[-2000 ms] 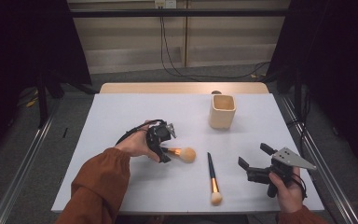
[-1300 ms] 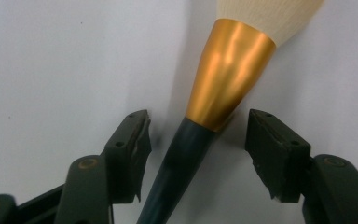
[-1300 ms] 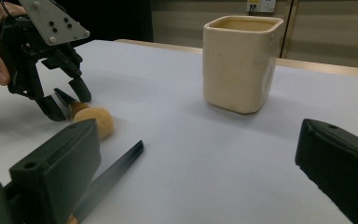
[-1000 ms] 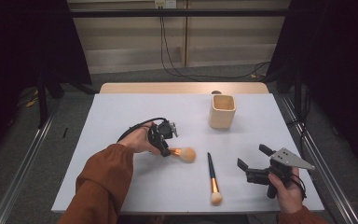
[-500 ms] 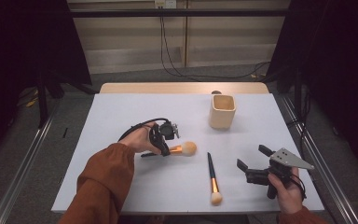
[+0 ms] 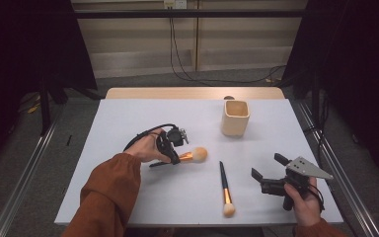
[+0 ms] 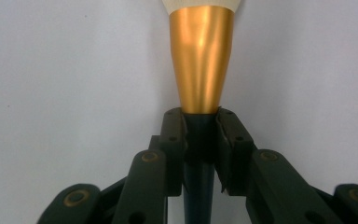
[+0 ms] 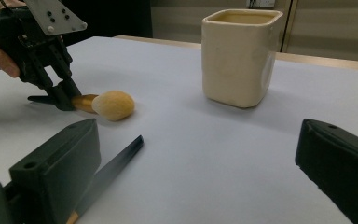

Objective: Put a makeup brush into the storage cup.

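Note:
A makeup brush with a fluffy tan head, gold ferrule and dark handle lies on the white table. My left gripper is shut on its handle just behind the ferrule; in the left gripper view the pads press the handle from both sides. The right gripper view shows the same grip from the side, with the left gripper on the brush. A second brush lies in the middle front, head toward the person. My right gripper stands open at the front right, with nothing between its fingers.
A cream square cup stands upright at the back right of centre, also close ahead in the right gripper view as the cup. The second brush's dark handle lies by my right gripper's left jaw. Dark curtains and metal rails flank the table.
The left gripper has lowered onto the tan-headed brush and closed on its handle; the brush head shifted slightly away from the person. The right hand has stayed in place.

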Demonstrator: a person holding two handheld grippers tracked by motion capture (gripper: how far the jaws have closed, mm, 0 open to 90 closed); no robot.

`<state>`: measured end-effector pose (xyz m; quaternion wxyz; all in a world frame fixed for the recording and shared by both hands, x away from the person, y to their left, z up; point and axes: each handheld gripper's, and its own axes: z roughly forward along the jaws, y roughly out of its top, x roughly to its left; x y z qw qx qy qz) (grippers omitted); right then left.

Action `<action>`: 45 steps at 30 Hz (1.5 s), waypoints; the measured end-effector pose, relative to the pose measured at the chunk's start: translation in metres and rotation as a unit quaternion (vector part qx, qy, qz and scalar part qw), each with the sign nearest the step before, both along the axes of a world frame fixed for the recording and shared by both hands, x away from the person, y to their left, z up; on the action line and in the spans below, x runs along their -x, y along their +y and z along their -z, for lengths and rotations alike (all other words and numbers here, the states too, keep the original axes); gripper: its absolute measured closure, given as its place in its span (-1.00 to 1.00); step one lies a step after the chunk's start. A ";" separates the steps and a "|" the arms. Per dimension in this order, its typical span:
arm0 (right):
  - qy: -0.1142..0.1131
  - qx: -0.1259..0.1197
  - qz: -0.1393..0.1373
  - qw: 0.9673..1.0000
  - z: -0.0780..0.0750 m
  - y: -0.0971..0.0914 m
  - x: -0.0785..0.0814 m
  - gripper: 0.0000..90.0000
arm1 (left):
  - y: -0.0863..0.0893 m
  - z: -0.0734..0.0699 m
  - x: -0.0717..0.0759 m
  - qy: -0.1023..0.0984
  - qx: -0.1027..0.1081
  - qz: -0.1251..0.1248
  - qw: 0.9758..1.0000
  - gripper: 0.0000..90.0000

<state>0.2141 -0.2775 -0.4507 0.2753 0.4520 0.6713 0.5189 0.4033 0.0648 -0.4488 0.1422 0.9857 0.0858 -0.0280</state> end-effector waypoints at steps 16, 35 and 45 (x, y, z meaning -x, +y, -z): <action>0.000 0.000 0.004 1.000 0.000 0.000 0.000 -1.00 | 0.037 -0.017 -0.010 -0.009 0.083 -0.080 0.993 0.66; 0.000 0.001 0.004 1.000 0.000 0.001 0.000 -1.00 | 0.062 -0.036 0.004 -0.049 0.217 -0.128 0.966 0.66; 0.001 0.000 0.005 1.000 0.000 0.000 -0.001 -1.00 | 0.066 -0.033 0.006 -0.057 0.289 -0.175 0.939 0.66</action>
